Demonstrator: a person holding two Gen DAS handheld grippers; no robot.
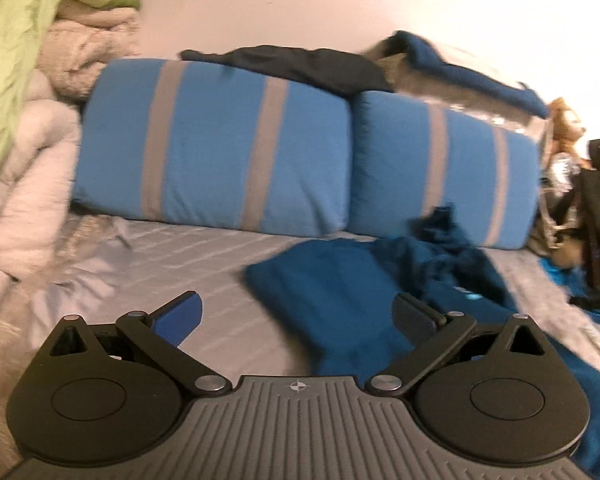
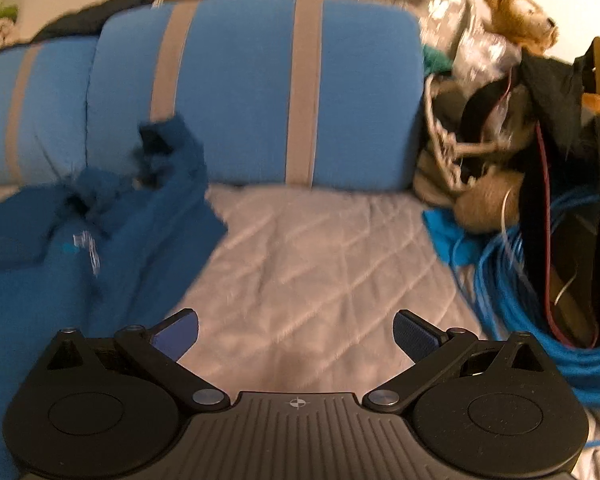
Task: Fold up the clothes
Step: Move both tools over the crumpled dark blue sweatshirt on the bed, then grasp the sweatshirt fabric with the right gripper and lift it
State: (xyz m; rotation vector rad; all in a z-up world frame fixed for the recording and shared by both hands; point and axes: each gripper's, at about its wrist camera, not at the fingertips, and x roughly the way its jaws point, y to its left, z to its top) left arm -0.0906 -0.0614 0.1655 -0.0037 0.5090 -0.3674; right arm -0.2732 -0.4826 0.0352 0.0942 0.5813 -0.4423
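A dark blue garment (image 1: 340, 300) lies rumpled on the grey quilted bed (image 1: 188, 256), with a small white label showing. My left gripper (image 1: 298, 320) is open and empty, above the garment's left part. In the right wrist view the same garment (image 2: 100, 248) lies at the left, one bunched end raised against the pillow. My right gripper (image 2: 296, 338) is open and empty over bare quilt (image 2: 320, 248), to the right of the garment.
Two blue pillows with grey stripes (image 1: 220, 148) stand at the back. Dark clothes (image 1: 300, 64) lie on top of them. A pile of pale and green blankets (image 1: 40, 100) is at the left. A teddy bear (image 2: 520, 16), bags (image 2: 560, 120) and blue cord (image 2: 540, 300) crowd the right.
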